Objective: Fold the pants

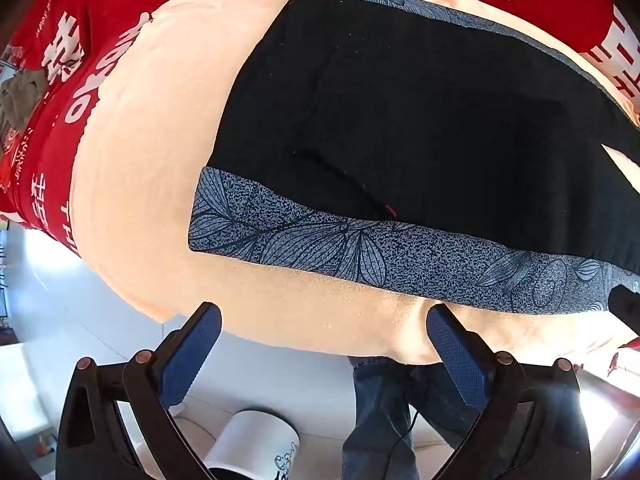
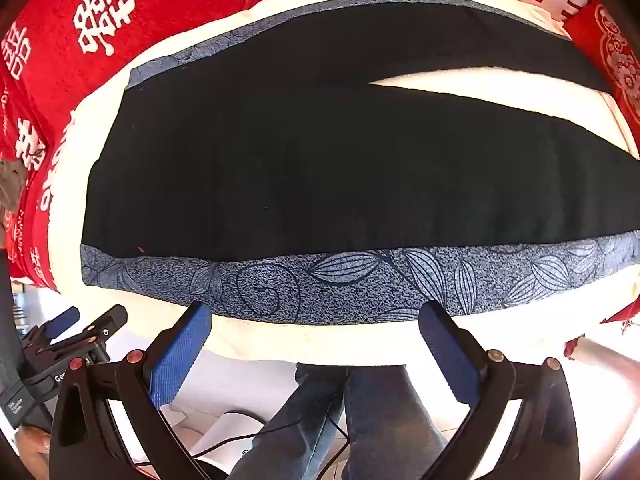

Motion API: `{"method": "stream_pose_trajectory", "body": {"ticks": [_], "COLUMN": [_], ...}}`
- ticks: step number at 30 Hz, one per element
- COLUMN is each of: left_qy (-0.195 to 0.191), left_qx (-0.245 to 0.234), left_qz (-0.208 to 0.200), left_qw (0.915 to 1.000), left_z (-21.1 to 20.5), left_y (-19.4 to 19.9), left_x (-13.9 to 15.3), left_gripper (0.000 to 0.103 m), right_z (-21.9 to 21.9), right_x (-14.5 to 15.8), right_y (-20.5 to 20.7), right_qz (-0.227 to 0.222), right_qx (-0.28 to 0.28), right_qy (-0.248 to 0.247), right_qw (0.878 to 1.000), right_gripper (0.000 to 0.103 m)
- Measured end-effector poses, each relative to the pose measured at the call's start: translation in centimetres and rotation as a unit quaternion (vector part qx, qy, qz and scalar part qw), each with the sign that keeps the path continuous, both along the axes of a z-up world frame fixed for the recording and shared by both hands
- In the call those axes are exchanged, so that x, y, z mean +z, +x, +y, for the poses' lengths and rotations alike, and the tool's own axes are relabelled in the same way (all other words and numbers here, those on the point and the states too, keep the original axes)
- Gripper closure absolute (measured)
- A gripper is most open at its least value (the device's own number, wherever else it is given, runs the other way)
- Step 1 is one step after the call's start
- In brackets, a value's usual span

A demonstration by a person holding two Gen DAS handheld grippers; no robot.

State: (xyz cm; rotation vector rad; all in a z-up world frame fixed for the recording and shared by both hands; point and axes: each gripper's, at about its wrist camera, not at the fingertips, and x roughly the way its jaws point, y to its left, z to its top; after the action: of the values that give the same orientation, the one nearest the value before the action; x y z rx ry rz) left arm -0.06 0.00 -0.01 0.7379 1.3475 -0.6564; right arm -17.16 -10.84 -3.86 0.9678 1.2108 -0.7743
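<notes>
The red cloth with white characters spreads widest, and on it lies a pale blanket that pads whatever I am working on; I cannot tell whether a desk or a bed is beneath. Flat on the blanket lie the pants, black, with a blue leaf-print band running along the edge nearest me and a second band along the far edge. In the right view the two legs part toward the right, with a wedge of blanket showing between them, so I judge the pants are laid out and not yet folded. My left gripper hangs just short of the near band, jaws wide apart and holding nothing; its blue pads sit over the blanket's near edge. My right gripper is likewise spread and empty, its tips just at the band's near edge. Below both I see my jeans and a white cup on the floor. What worries me is the blanket: it is soft and sits right under the band, so if I pinch too deep I could catch it together with the pants and drag both. If my two grippers take the band at uneven depths, the fold would likely come out skewed. The black cloth looks thin and limp, so a shallow bite could slip free in mid-lift.
</notes>
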Motion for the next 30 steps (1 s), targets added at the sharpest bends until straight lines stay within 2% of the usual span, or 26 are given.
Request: {"method": "stream_pose_trajectory", "body": {"ticks": [12, 18, 24, 30], "left_qy": [-0.005, -0.002, 0.001, 0.000], "left_qx": [-0.012, -0.023, -0.035, -0.034], "left_qz": [0.003, 0.005, 0.009, -0.011], "left_qw": [0.9999, 0.9997, 0.9994, 0.9994], "left_z": [-0.2, -0.1, -0.7, -1.3], "left_y": [0.8, -0.3, -0.7, -0.6], "left_x": [0.9, 0.5, 0.2, 0.2], "left_gripper": [0.000, 0.000, 0.000, 0.000], "right_z": [0.9, 1.4, 1.4, 1.0], "right_x": [0.3, 0.7, -0.4, -0.4], "right_y": [-0.8, -1.2, -1.9, -1.9], "right_qz": [-0.004, -0.009, -0.008, -0.010], "right_qx": [-0.017, -0.021, -0.033, -0.032], "right_qy": [-0.003, -0.011, -0.004, -0.003], "right_qw": [1.000, 1.000, 0.999, 0.999], "right_gripper": [0.000, 0.000, 0.000, 0.000]}}
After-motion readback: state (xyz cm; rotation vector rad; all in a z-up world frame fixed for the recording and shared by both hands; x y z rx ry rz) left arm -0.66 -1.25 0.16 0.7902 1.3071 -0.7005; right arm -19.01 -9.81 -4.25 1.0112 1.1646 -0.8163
